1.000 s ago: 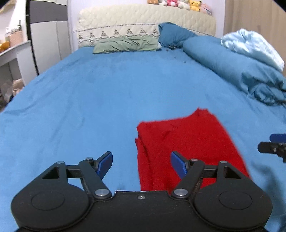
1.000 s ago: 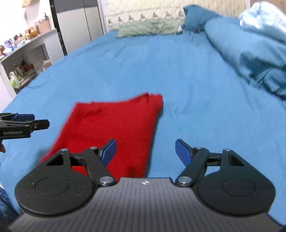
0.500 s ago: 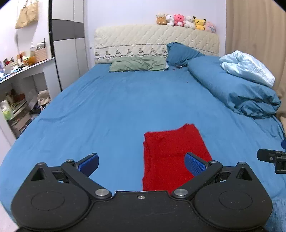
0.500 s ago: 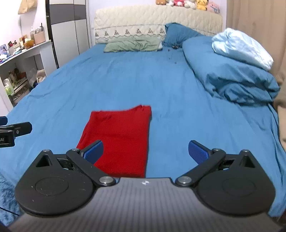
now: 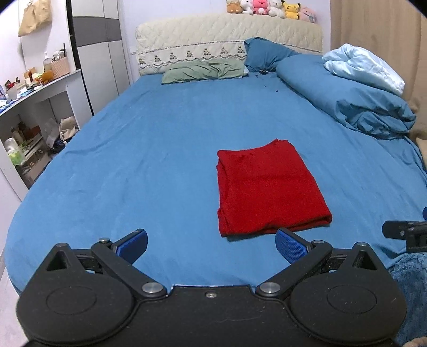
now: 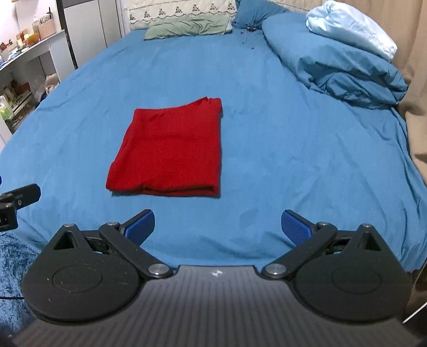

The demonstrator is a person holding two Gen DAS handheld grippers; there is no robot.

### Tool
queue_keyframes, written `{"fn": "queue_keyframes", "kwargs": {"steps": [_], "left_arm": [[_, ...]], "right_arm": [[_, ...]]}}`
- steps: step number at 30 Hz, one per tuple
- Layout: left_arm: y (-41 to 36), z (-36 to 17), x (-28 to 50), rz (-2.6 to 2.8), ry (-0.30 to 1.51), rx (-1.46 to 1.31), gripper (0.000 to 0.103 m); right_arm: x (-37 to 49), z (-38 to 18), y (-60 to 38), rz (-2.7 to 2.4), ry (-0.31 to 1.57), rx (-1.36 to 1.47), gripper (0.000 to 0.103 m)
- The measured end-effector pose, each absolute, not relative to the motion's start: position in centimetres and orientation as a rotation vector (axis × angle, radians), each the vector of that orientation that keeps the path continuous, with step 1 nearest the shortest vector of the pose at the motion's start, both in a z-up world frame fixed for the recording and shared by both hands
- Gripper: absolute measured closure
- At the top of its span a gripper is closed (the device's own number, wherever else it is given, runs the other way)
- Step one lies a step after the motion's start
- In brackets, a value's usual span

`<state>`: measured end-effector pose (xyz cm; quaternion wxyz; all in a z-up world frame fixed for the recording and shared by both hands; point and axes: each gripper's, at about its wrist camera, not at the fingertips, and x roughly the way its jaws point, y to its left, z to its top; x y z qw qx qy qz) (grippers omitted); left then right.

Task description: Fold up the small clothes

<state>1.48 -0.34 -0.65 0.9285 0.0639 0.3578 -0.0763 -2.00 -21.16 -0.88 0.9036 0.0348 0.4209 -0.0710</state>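
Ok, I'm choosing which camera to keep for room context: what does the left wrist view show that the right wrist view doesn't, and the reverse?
Only the left wrist view shows the plush toys on the headboard and a cloth bag hanging on the wall. Only the right wrist view shows the open right tool in full. Both show the folded red garment lying flat on the blue bed sheet, the green pillow and the rolled blue duvet.

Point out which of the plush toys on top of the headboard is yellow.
The yellow plush toy is second from the right end of the row, between a white toy and the pale pink one at the end.
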Motion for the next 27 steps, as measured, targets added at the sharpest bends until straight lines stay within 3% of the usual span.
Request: {"fn": "queue_keyframes", "kwargs": {"steps": [27], "left_arm": [[-0.11, -0.75, 1.4, -0.143, 0.709, 0.137, 0.0]], "right_arm": [[-1.85, -1.55, -21.55, -0.16, 0.899, 0.08, 0.0]]}}
